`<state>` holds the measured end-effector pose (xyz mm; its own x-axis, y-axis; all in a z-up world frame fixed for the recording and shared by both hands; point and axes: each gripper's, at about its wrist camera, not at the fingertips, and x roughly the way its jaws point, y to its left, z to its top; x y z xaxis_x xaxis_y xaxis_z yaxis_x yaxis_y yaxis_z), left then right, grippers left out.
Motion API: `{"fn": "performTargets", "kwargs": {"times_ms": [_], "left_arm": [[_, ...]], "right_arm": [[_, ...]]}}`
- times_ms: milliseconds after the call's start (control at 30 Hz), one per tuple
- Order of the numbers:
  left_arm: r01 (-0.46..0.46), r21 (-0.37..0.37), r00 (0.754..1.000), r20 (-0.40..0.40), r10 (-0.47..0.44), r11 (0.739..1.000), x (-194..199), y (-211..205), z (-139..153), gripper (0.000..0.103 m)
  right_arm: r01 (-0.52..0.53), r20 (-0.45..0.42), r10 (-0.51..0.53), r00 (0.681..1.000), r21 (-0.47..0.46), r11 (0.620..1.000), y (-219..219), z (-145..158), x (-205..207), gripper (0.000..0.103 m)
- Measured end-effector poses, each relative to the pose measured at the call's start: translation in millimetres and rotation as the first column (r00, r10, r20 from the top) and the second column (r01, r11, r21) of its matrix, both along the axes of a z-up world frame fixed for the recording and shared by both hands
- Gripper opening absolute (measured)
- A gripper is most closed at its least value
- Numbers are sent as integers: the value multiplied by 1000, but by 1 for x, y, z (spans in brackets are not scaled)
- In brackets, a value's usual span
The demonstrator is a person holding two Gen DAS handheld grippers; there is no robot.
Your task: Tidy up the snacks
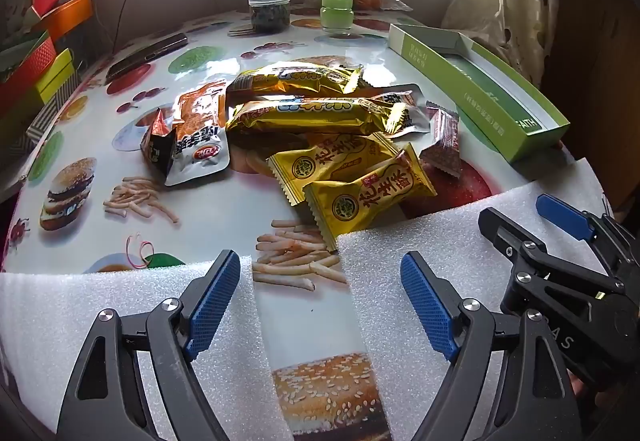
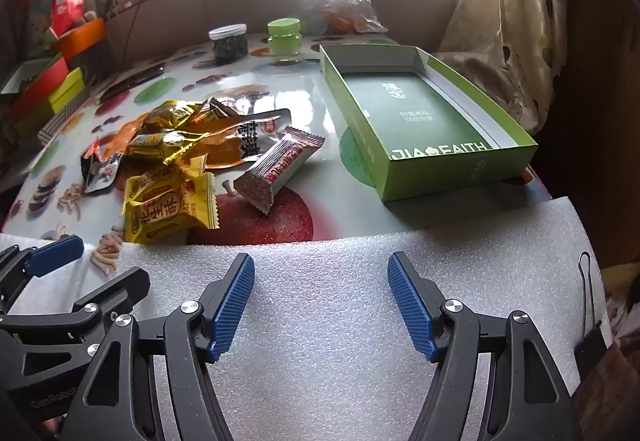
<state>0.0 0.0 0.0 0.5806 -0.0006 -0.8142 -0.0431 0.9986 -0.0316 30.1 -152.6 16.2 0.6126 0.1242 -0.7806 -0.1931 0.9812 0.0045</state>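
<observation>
Both tools sit low at the near edge of the table [image 2: 320, 93], over white foam sheets [image 2: 340, 301]; the left tool [image 1: 320, 305] and the right tool [image 2: 320, 301] each stand wide open with nothing between the blue pads [image 2: 234, 305]

The snacks [image 1: 320, 129] lie in a loose heap mid-table: two yellow peanut packets [image 1: 368, 197] nearest, long gold packets [image 1: 316, 117] behind them, an orange-and-white pouch [image 1: 200, 137] to the left, a red-patterned bar [image 2: 280, 169] to the right

The likely trouble is the overlap: a pinch on one glossy wrapper may drag its neighbour or slip off the foil, and a closing tool could crush what is inside

The green box [image 2: 424, 121] at far right looks empty, its printed floor bare. At the far edge, a clear jar [image 2: 229, 43] holds something dark and a green jar [image 2: 285, 37] stands beside it, contents unclear
</observation>
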Motion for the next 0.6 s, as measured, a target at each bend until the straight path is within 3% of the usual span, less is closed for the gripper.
{"fn": "performTargets", "kwargs": {"times_ms": [600], "left_arm": [[-1, -5, 1000, -3, 1, 1000, 0, 0, -2, 83]], "right_arm": [[15, 7, -15, 1000, 4, 1000, -2, 1, -4, 70]]}}
